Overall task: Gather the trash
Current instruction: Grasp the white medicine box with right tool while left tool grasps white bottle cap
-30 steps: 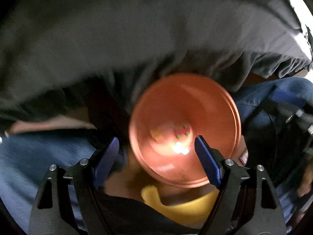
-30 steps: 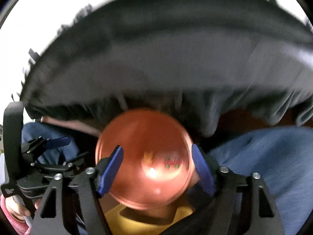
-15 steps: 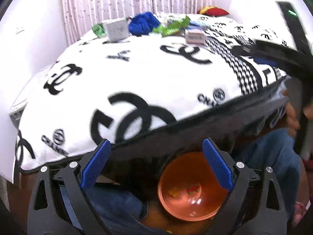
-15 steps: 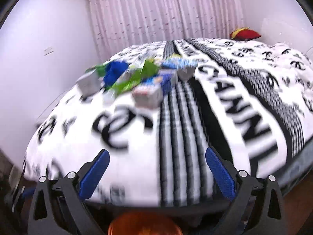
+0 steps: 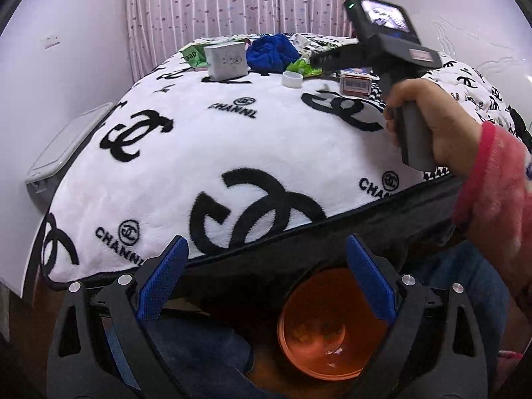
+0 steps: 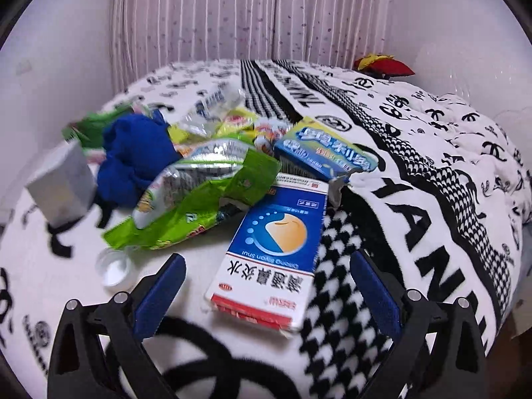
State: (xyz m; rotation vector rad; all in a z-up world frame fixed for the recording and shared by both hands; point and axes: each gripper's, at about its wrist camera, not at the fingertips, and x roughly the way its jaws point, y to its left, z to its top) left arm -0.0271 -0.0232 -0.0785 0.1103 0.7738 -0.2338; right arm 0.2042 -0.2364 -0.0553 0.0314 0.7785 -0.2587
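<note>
Trash lies in a pile on a bed with a black-and-white blanket (image 6: 415, 199). In the right wrist view my right gripper (image 6: 266, 296) is open and empty, just above a blue-and-white medicine box (image 6: 272, 249). Beyond it lie a green foil wrapper (image 6: 199, 196), a second blue box (image 6: 322, 153), a blue cloth (image 6: 133, 159), a grey box (image 6: 61, 183) and a white cap (image 6: 114, 267). My left gripper (image 5: 266, 282) is open and empty at the bed's near edge, above an orange bin (image 5: 329, 326) on the floor. The right gripper's body (image 5: 392, 56) shows over the pile.
A white lidded container (image 5: 66, 146) stands left of the bed against the wall. Pink curtains (image 6: 249, 16) hang behind the bed. A red-and-yellow cushion (image 6: 382, 66) lies at the far right. The person's jeans-clad legs (image 5: 199, 349) flank the bin.
Both grippers rose from over the orange bin. The right one moved forward over the bed to the trash pile. The left one stays back at the bed edge above the bin.
</note>
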